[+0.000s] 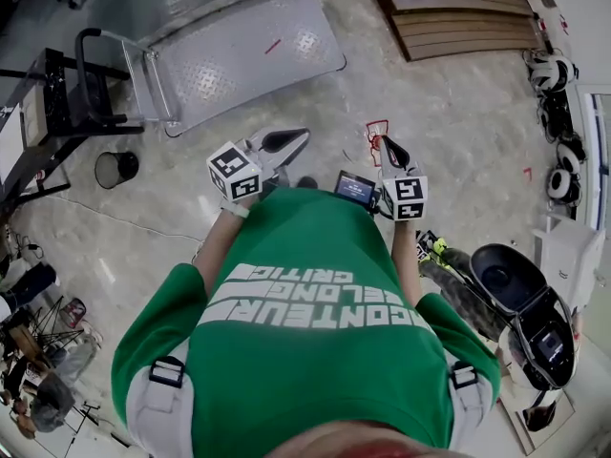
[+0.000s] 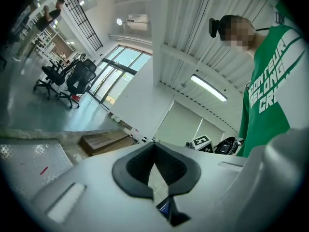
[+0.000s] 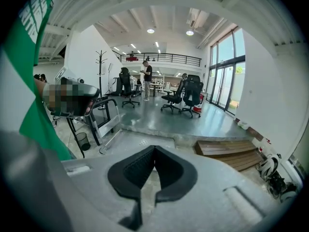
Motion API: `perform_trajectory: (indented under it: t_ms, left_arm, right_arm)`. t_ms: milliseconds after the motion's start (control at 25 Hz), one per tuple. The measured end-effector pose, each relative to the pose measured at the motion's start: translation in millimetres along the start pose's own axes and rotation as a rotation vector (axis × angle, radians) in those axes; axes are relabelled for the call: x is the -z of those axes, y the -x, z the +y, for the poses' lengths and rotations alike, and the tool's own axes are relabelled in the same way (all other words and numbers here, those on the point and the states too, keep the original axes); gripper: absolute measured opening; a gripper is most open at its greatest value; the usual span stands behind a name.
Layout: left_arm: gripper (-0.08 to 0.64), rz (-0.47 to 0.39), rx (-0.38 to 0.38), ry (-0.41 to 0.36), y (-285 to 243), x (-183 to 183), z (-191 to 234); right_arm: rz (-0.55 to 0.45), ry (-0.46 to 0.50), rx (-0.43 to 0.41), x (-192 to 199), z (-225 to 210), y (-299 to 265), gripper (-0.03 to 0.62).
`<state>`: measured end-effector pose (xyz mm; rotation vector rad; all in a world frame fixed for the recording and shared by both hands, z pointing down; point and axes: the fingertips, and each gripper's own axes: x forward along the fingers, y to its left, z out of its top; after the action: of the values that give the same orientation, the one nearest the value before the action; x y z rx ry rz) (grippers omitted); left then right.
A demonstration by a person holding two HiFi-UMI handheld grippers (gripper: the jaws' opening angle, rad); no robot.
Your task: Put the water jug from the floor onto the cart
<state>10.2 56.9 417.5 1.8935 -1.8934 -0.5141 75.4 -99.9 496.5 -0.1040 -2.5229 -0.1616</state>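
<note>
Head view, tongs: the left tongs (image 1: pixel 286 139) and right tongs (image 1: pixel 387 143) are held out before the person's green shirt, over bare floor.
Head view, cart: the grey diamond-plate platform cart with a black tube handle (image 1: pixel 239 51) stands ahead to the left, with nothing on its deck.
Head view, water jug: not in sight, here or in either gripper view.
Head view, in the way: a round black mesh wastebasket (image 1: pixel 115 168) sits near the cart's handle end; a brown wooden stepped platform (image 1: pixel 458 12) lies beyond the cart's opposite end.
Left gripper view, tongs: the left tongs (image 2: pixel 154 145) are clenched on nothing; the cart deck (image 2: pixel 24 158) shows at lower left.
Right gripper view, tongs: the right tongs (image 3: pixel 154 149) are clenched and empty; the cart handle (image 3: pixel 107 120) stands ahead to the left.
Risk: both tongs must be released before any grasp, and a heavy jug could slip from narrow tips.
Risk: the cart may roll if nudged during loading.
</note>
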Motion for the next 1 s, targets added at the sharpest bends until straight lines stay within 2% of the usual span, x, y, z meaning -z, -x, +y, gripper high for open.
perform_trajectory:
  t_ms: [440, 680, 880, 1000]
  left_arm:
    - [0.014, -0.005, 0.005, 0.002, 28, -56, 84]
    - [0.015, 0.016, 0.026, 0.004, 46, -72, 118]
    - [0.015, 0.046, 0.050, -0.009, 41, -85, 145]
    - [0.015, 0.063, 0.072, -0.017, 33, -94, 147]
  right_arm:
    - [0.032, 0.017, 0.032, -57, -2, -69, -0.006]
    - [0.054, -0.008, 0.099, -68, -7, -83, -0.006]
    - [0.065, -0.019, 0.152, -73, -21, -89, -0.006]
    - [0.082, -0.030, 0.171, -69, -26, -84, -0.006]
